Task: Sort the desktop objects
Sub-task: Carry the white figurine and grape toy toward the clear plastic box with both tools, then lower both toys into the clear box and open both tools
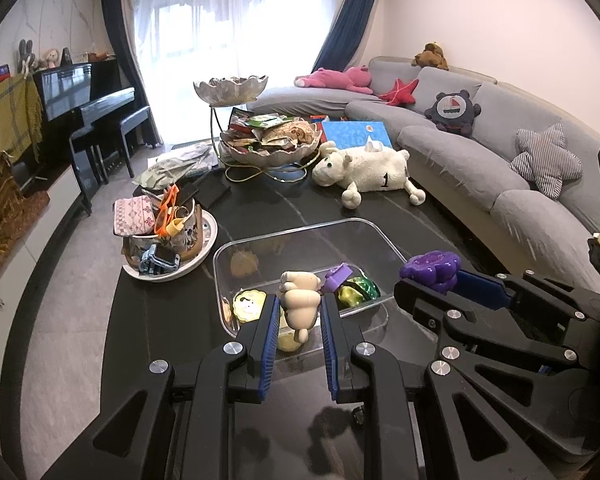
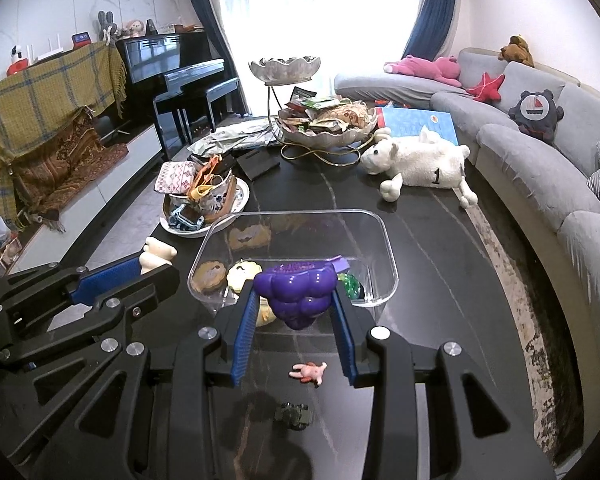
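Note:
My left gripper [image 1: 300,312] is shut on a beige toy figure [image 1: 299,300] and holds it at the near edge of a clear plastic bin [image 1: 308,230]. My right gripper [image 2: 296,304] is shut on a purple grape toy [image 2: 298,294] just in front of the same bin [image 2: 388,248]. The bin holds several small toys, among them a yellow one [image 2: 242,274] and a green one [image 2: 350,284]. A small pink toy [image 2: 310,372] and a dark green toy [image 2: 294,414] lie on the black table under my right gripper. Each gripper shows in the other's view, the left [image 2: 156,268] and the right [image 1: 428,280].
A white plate [image 1: 204,248] with a cup of glasses and clutter stands left of the bin. A two-tier snack bowl stand [image 1: 268,144] and a white plush sheep [image 1: 364,170] sit farther back. A grey sofa [image 1: 500,148] runs along the right; a piano [image 1: 84,100] is at the left.

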